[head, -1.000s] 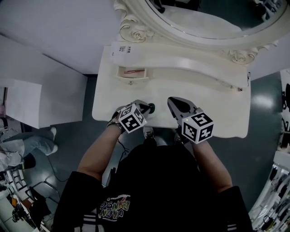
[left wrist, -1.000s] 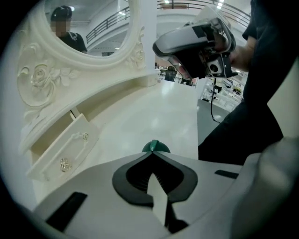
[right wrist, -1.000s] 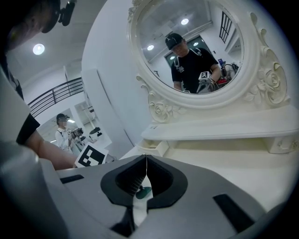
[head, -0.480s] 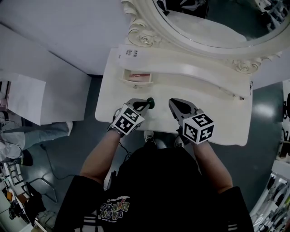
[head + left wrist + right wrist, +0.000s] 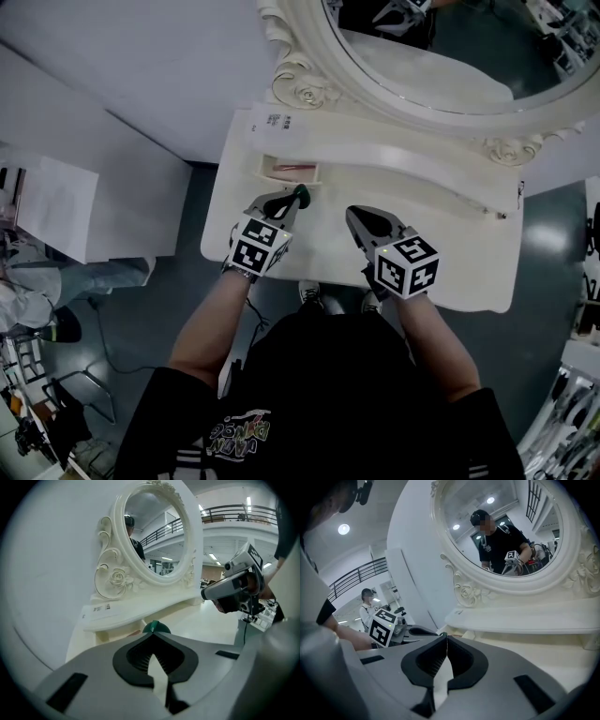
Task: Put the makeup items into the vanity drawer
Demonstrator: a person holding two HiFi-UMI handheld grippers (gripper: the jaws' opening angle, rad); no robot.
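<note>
Head view: a white vanity table (image 5: pixel 441 234) stands below an ornate oval mirror (image 5: pixel 422 56). At the table's far left, a small drawer (image 5: pixel 291 178) is pulled open, with something pinkish lying inside. The left gripper (image 5: pixel 294 202) reaches toward it, and a small green makeup item (image 5: pixel 302 194) is pinched at its tip, just near of the drawer front and above the tabletop. The right gripper (image 5: pixel 355 217) hovers over the middle of the table, well apart from the drawer.

Left gripper view: the jaws are drawn together with only a sliver between them. Only their very ends grip the green makeup item, whose rounded top pokes up past the tips. Beyond it is the raised shelf (image 5: pixel 140 607) under the mirror, with the drawer opening tucked below its left end.

Right gripper view: the jaws meet at the tips with nothing between them. The other gripper shows at the left, and the mirror fills the far side.

The main risk is the hold, I think. With so little of the item between the jaw ends, a tilt or a knock could make it twist free. The drawer mouth is small and sits under the shelf, so a slightly high or short approach could hit the shelf edge or the drawer front. A round item that drops could roll off the near edge
</note>
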